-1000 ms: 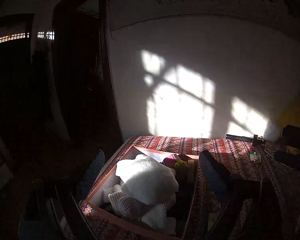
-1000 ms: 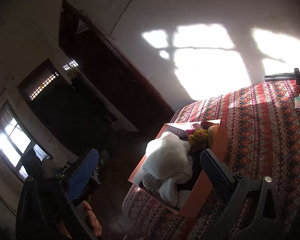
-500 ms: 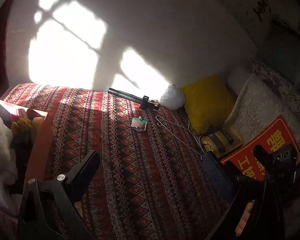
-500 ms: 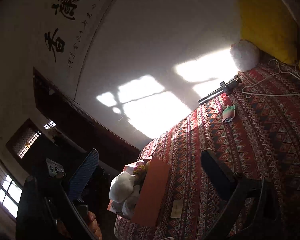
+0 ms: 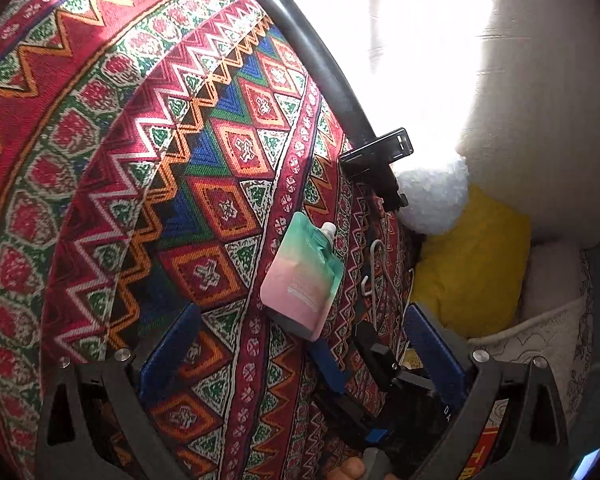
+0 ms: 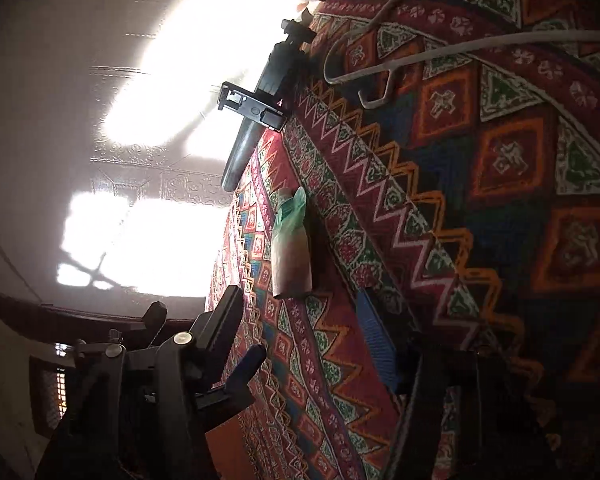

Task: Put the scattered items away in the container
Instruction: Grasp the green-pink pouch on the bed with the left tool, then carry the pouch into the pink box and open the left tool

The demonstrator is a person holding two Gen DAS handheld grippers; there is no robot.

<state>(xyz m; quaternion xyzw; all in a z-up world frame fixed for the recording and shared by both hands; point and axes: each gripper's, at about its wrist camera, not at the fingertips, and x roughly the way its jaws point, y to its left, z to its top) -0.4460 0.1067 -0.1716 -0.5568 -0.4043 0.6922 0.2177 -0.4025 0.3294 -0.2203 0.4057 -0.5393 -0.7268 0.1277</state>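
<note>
A small green-and-pink spouted pouch (image 5: 303, 273) lies flat on the patterned bed cover (image 5: 140, 184). My left gripper (image 5: 300, 344) is open, low over the cover, its blue-padded fingers either side of the pouch's near end. In the right wrist view the pouch (image 6: 291, 246) lies just ahead of my open right gripper (image 6: 304, 322), which hovers close to the cover (image 6: 500, 200). The container is out of both views.
A black selfie stick with a phone clamp (image 5: 332, 92) lies along the wall edge beyond the pouch, seen also in the right wrist view (image 6: 260, 100). White wire hangers (image 6: 440, 52) lie on the cover. A white fluffy ball (image 5: 432, 200) and a yellow cushion (image 5: 472, 264) sit against the wall.
Both grippers have swung away from the orange box and closed in low on the pouch, which now looms large just ahead. The box has left both views.
</note>
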